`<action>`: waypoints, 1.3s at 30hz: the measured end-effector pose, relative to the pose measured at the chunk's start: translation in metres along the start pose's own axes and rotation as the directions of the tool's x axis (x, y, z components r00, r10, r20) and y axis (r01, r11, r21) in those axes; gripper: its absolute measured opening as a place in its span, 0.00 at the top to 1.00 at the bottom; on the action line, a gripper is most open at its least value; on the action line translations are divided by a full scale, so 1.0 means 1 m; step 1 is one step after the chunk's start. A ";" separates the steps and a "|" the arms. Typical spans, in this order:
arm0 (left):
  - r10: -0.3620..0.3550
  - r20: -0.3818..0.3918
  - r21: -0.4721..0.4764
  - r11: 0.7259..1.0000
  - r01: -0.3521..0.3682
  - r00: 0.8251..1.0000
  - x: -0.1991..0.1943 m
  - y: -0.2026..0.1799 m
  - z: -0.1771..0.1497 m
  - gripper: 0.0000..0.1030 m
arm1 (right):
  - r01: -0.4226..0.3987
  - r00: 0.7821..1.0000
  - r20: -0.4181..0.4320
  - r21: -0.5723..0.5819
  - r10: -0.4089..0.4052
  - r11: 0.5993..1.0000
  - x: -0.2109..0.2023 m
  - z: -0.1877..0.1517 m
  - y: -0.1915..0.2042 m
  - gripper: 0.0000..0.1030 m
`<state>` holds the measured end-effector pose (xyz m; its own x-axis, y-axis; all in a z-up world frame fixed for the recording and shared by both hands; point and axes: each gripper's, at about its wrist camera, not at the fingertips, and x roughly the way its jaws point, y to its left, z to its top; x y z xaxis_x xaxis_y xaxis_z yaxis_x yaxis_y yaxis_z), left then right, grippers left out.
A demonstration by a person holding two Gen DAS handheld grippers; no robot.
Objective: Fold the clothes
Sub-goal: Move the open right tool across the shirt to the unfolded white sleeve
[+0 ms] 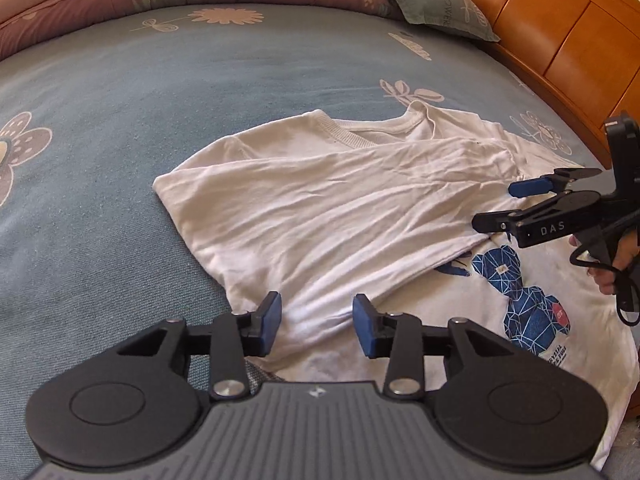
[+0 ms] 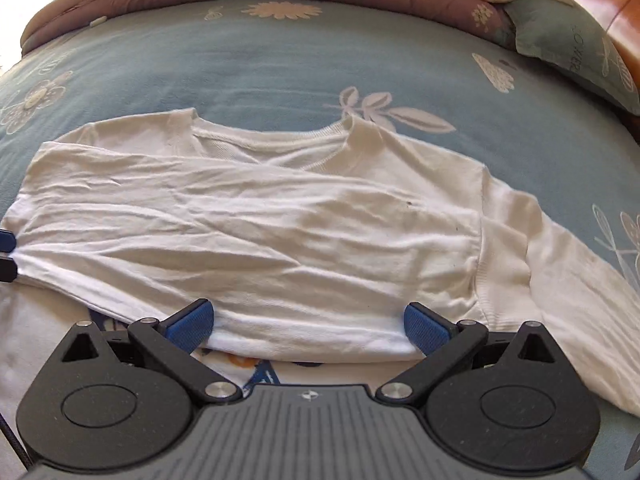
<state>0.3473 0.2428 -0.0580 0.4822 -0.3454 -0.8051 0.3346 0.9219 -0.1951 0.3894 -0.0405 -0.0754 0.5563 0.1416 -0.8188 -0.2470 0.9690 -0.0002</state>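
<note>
Jaws parted on both tools, nothing pinched between either pair. Left gripper (image 1: 316,326) poised over the near-left edge of the white T-shirt (image 1: 320,200), blue pads clear of the cloth and holding none of it. Shirt spread across the middle of the blue flowered bedsheet (image 1: 100,160), collar toward the far side, left half already doubled over the front so that only part of the blue bear print (image 1: 524,292) peeks out at near right. Further right, right gripper (image 1: 516,206) hovering at the folded flap's edge, likewise released, wide apart in its own view (image 2: 310,330), with the long sleeve (image 2: 568,280) trailing off to the right, still unfolded. Risks from here: loose, wrinkled flap likely to slide back or bunch if a pad snags it on withdrawal; a pinch on the top layer alone likely to leave the fold crooked; unfolded right sleeve prone to dragging off-line if lifted by the cuff only.
</note>
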 end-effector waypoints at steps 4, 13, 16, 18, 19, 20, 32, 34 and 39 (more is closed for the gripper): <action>0.047 0.000 0.002 0.999 -0.047 0.999 -0.003 -0.010 0.006 0.62 | -0.044 0.998 0.038 0.008 0.044 0.999 -0.017 -0.005 -0.008 0.00; 0.094 0.028 0.017 0.995 -0.094 0.995 0.009 -0.071 0.044 0.58 | 0.030 0.996 0.079 0.189 -0.046 0.982 -0.021 -0.011 -0.098 0.00; 0.084 0.033 0.036 0.996 -0.085 0.996 0.022 -0.095 0.061 0.58 | -0.058 0.995 0.096 0.186 0.041 0.981 -0.026 -0.016 -0.117 0.00; 0.068 0.047 0.057 0.996 -0.070 0.997 0.032 -0.113 0.074 0.58 | -0.096 0.990 0.121 0.176 0.075 0.980 -0.037 -0.018 -0.123 0.00; 0.061 0.052 0.065 0.996 -0.065 0.997 0.036 -0.121 0.080 0.57 | -0.119 0.985 0.142 0.189 0.093 0.975 -0.043 -0.019 -0.129 0.00; 0.055 0.052 0.068 0.996 -0.058 0.997 0.042 -0.128 0.085 0.56 | -0.139 0.982 0.154 0.210 0.107 0.968 -0.045 -0.021 -0.135 0.00; -0.014 0.020 0.107 0.994 0.012 1.000 0.088 -0.197 0.121 0.55 | -0.200 0.974 0.199 0.552 0.105 0.810 -0.051 -0.062 -0.238 0.00; -0.012 0.006 0.112 0.994 0.011 1.000 0.096 -0.207 0.123 0.55 | -0.224 0.970 0.213 0.586 0.119 0.779 -0.051 -0.072 -0.252 0.00; -0.018 -0.002 0.144 0.989 0.018 1.000 0.100 -0.225 0.127 0.54 | -0.137 0.977 0.214 0.603 0.006 0.786 -0.084 -0.094 -0.279 0.00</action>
<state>0.4232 -0.0213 -0.0236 0.4745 -0.3618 -0.8024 0.4566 0.8806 -0.1270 0.3374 -0.3418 -0.0606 0.7113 0.1879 -0.6773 0.2083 0.8640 0.4584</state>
